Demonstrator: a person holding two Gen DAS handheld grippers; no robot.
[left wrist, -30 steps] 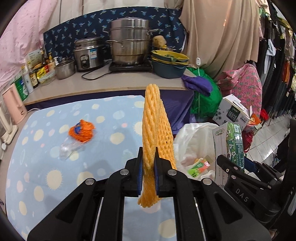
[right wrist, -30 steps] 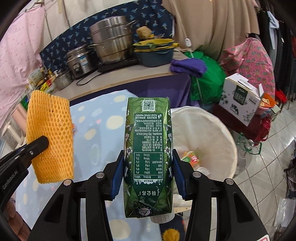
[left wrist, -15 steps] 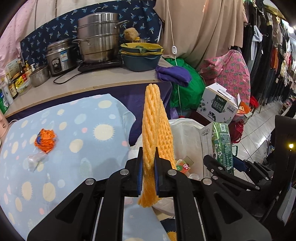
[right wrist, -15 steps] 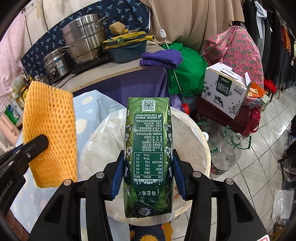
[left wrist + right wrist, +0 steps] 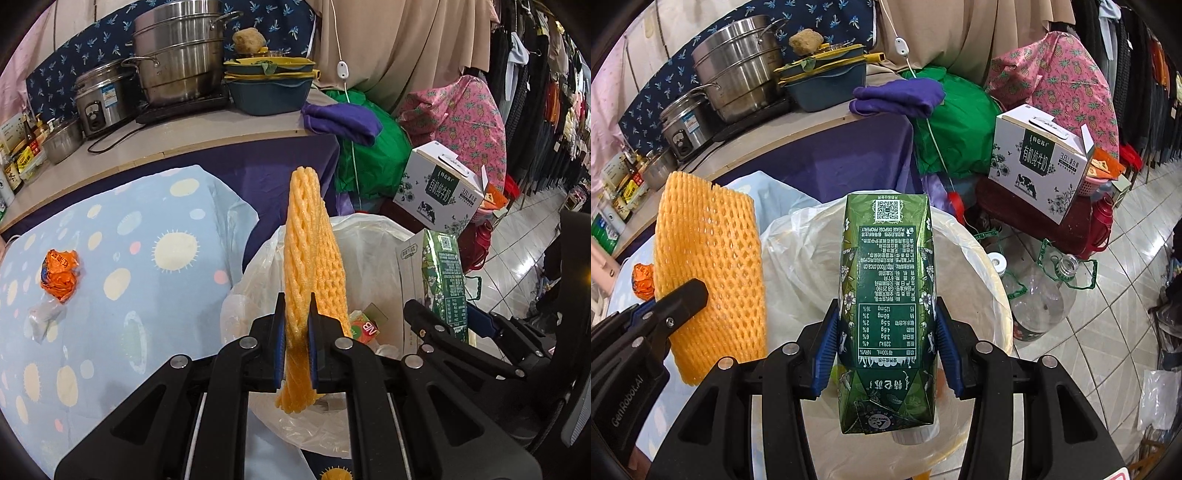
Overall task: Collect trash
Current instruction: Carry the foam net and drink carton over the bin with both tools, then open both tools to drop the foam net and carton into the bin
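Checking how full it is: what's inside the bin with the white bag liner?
In the bin, a red-and-green packet shows beside crumpled liner. The rest is hidden by the foam net and green carton.

You've got an orange foam net sleeve [image 5: 314, 266] pinched flat and standing upright over the bin [image 5: 258, 266] — its white bag liner already holds a few scraps. Beside it, your green drink carton [image 5: 888, 295] is held upright too, squeezed at its sides, print upside down, right above the bin's mouth. Back on the spotted blue tablecloth [image 5: 147, 295], a crumpled orange wrapper [image 5: 61, 273] lies touching a scrap of clear plastic [image 5: 44, 317] — both well apart from the bin.
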